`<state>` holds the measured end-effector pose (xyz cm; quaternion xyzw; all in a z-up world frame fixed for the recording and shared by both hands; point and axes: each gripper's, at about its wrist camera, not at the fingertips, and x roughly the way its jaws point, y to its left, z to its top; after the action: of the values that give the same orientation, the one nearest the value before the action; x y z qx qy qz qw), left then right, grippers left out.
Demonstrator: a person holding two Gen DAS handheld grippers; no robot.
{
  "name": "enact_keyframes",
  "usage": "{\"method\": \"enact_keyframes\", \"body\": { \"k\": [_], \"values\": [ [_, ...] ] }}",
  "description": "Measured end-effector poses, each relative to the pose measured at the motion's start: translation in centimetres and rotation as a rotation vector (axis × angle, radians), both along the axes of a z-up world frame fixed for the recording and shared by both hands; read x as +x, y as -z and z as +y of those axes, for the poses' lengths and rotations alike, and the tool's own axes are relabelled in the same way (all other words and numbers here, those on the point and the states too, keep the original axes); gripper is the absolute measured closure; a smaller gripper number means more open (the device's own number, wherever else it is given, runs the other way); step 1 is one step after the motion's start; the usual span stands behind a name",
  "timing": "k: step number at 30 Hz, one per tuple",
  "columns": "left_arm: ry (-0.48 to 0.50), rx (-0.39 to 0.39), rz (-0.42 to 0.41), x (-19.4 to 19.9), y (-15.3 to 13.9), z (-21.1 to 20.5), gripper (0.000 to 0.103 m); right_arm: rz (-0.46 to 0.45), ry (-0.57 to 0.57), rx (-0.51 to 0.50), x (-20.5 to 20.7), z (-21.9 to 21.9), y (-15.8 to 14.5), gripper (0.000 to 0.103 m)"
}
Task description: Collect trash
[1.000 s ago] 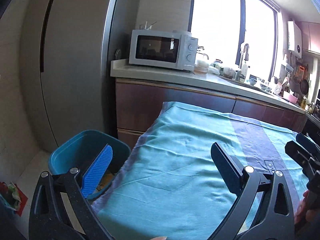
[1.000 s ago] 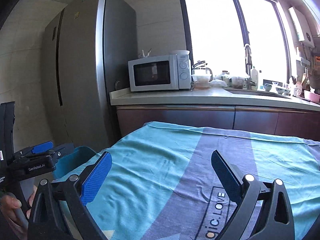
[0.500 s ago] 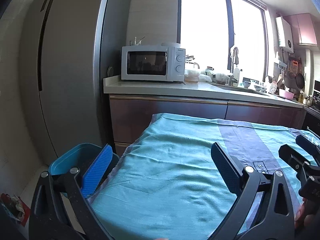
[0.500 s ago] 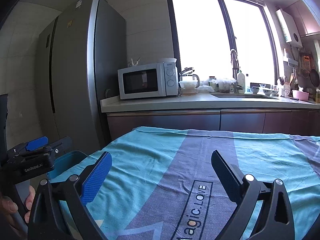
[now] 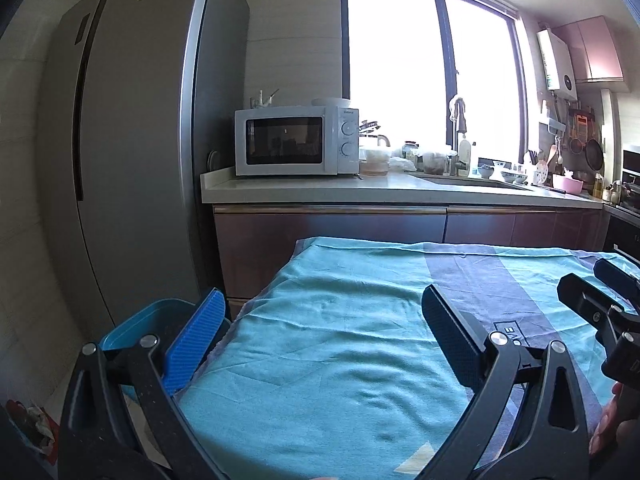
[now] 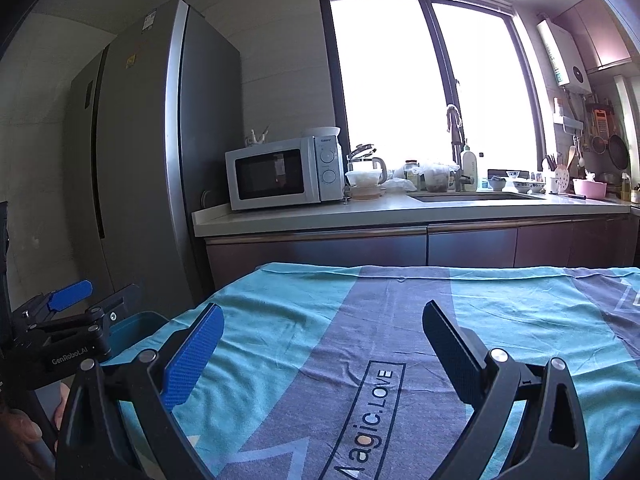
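1. The left gripper (image 5: 320, 328) was held with its jaws spread wide and nothing between them, low over the near left part of the tabletop
2. The right gripper (image 6: 322, 338) was likewise released and empty, over the printed grey band of the teal cloth (image 6: 520, 320) that covered the tabletop; each tool was seen at the edge of the other's view
3. No trash was seen anywhere on the cloth in either view, so the collecting was judged either finished on this surface or not yet begun
4. A blue bin (image 5: 132, 330) was seen on the floor just beside the left edge of the tabletop, partly hidden behind the left gripper's blue pad; its contents could not be made out
5. A small crumpled item (image 5: 36, 420), possibly trash, was seen on the floor at the lower left of the left view, well apart from the bin; what it was could not be told
6. Beyond the far edge, a counter (image 6: 400, 210) with a microwave (image 6: 284, 174) and a sink area was seen, with a refrigerator (image 5: 132, 140) to the left
7. As a risk, it was judged that the loose, wrinkled cloth could be snagged and dragged by a low finger, and that the floor item could be missed, being outside the right view
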<state>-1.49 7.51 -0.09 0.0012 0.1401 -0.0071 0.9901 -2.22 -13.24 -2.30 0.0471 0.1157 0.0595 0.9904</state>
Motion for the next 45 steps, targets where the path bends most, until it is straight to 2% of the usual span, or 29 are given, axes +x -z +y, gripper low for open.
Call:
{"method": "enact_keyframes", "body": {
  "k": [45],
  "values": [
    [-0.005, 0.013, -0.054, -0.9, -0.1, -0.5, 0.006, -0.017, 0.007, 0.014, -0.7, -1.3, -0.5, 0.007]
  ]
}}
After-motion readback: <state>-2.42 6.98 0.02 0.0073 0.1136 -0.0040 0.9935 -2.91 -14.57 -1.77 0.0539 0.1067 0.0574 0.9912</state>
